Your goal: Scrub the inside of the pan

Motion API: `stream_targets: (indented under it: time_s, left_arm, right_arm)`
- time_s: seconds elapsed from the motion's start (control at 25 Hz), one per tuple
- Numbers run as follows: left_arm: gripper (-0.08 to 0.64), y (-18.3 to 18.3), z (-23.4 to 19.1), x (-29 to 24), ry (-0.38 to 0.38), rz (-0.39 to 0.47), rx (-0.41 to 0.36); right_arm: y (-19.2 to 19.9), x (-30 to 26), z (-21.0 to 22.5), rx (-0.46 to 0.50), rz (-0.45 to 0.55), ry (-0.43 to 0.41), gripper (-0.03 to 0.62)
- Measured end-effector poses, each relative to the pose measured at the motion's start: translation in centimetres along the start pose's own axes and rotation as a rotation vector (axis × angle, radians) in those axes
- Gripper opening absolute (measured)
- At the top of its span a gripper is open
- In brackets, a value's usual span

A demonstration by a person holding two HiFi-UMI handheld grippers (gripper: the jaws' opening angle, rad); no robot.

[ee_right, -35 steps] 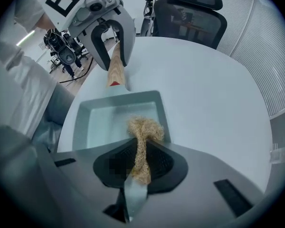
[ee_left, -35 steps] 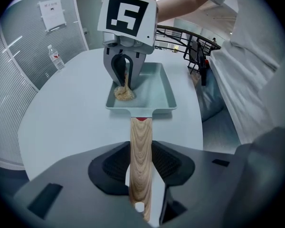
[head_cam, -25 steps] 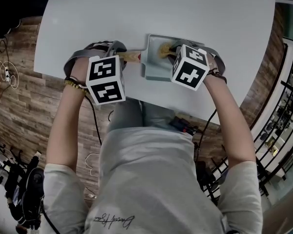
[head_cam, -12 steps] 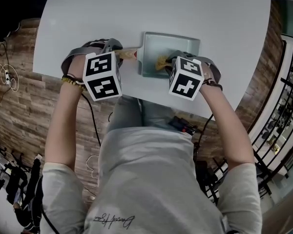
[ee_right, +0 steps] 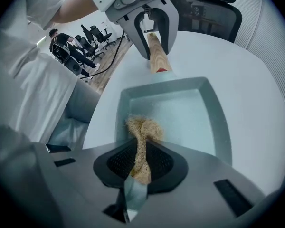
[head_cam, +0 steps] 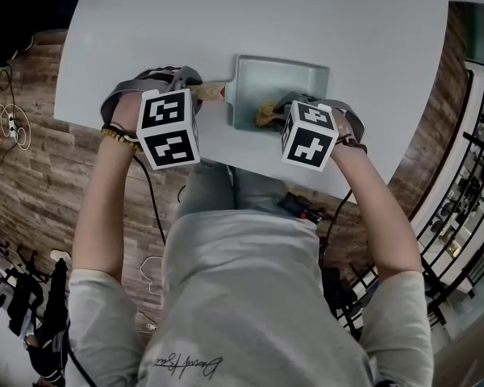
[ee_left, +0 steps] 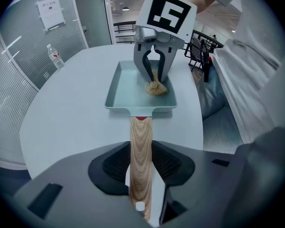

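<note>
Left gripper (ee_left: 141, 170): jaws pinched on the pan's wooden handle (ee_left: 140, 144), near its free end.
Right gripper (ee_right: 140, 163): jaws clamped on a tan scrubber (ee_right: 141, 127); the wad's loose end hangs below them inside the pan.
Scrubber texture: coarse, straw-like fibres, twisted into a knot.
Scrubber place: touching the pan's floor, beside the long wall nearest the person.
Pan (ee_left: 128, 91): rectangular, shallow, with rounded corners and upright walls; matte pale grey-green with fine speckling.
Handle: straight, light wood with a dark wavy grain; a small red tab where it meets the pan.
Table (head_cam: 266, 14): under the pan; smooth, pale and round-edged.
Bottle (ee_left: 54, 57): clear plastic, well beyond the pan at the table's far rim.
Writing: black-and-white square markers on each gripper cube; no lettering on the pan.
</note>
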State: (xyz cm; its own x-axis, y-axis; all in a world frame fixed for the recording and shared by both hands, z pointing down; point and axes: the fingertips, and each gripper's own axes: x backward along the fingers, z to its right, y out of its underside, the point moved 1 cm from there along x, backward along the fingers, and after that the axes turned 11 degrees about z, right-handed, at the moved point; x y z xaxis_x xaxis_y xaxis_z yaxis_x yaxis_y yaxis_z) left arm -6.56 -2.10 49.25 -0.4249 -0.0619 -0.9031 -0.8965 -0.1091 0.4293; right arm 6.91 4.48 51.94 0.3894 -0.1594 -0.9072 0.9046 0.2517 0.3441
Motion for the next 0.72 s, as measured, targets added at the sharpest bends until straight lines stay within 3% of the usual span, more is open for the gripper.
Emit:
stream_targets:
  time_s: [0.48, 0.72]
  left_arm:
    - [0.15, 0.4, 0.2, 0.0, 0.008, 0.008, 0.007]
    - [0.15, 0.2, 0.2, -0.2, 0.003, 0.005, 0.029]
  right_arm:
    - [-0.5, 1.3, 7.7, -0.039, 0.017, 0.135, 0.07]
    - [-0.2, 1.6, 8.6, -0.039, 0.01, 0.16, 0.069]
